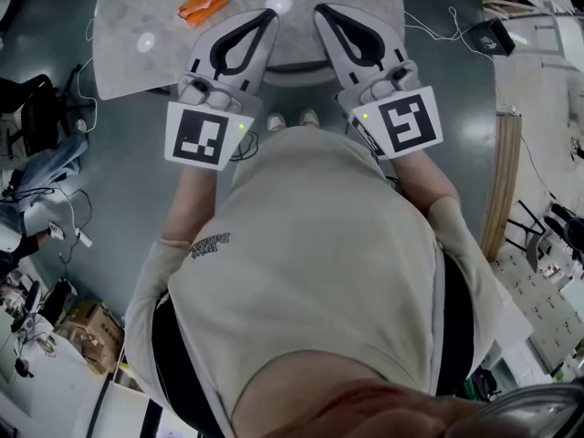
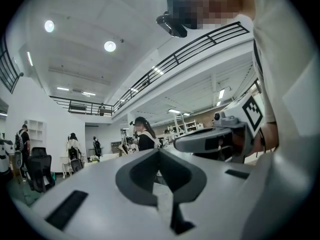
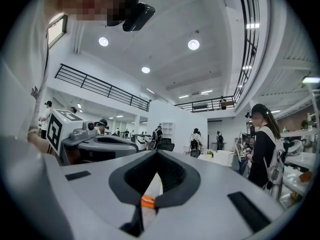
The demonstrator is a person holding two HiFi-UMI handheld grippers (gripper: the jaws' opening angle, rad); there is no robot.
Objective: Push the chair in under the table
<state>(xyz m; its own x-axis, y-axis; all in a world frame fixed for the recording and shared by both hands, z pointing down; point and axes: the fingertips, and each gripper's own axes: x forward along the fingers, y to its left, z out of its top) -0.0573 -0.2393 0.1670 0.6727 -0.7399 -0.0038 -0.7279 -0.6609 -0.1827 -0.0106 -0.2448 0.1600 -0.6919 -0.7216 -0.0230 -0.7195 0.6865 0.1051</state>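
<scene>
1. In the head view, a person in a pale shirt (image 1: 319, 272) is seen from above, standing at a grey stone-look bench (image 1: 137, 53).
2. The left gripper (image 1: 271, 14) and the right gripper (image 1: 319, 9) are held side by side over the near edge of the bench, close but not touching. Both are shut, with the tips pressed together and nothing held.
3. The chair (image 1: 301, 73) is seen only as a curved grey strip at the near edge of the bench, between the two grippers. The rest of it is hidden under the bench top.
4. Two pale shoes (image 1: 276, 122) are seen on the dark floor (image 1: 119, 172), just in front of the chair.
5. An orange packet (image 1: 203, 5) lies on the bench, ahead of the left gripper. Cables (image 1: 78, 89) lie on the floor to the left.
6. In the left gripper view, the left gripper (image 2: 159, 151) is pointed level, with its jaws closed tip to tip and nothing between them. The right gripper (image 2: 176, 143) is seen just beside it.
7. In the right gripper view, the right gripper (image 3: 156, 152) is closed as well. A small orange bit (image 3: 147, 200) is seen low in the loop of the jaws; what it is cannot be told. The left gripper (image 3: 136, 146) is seen beside it, and a standing person in black (image 3: 261, 149) is far off at the right.
</scene>
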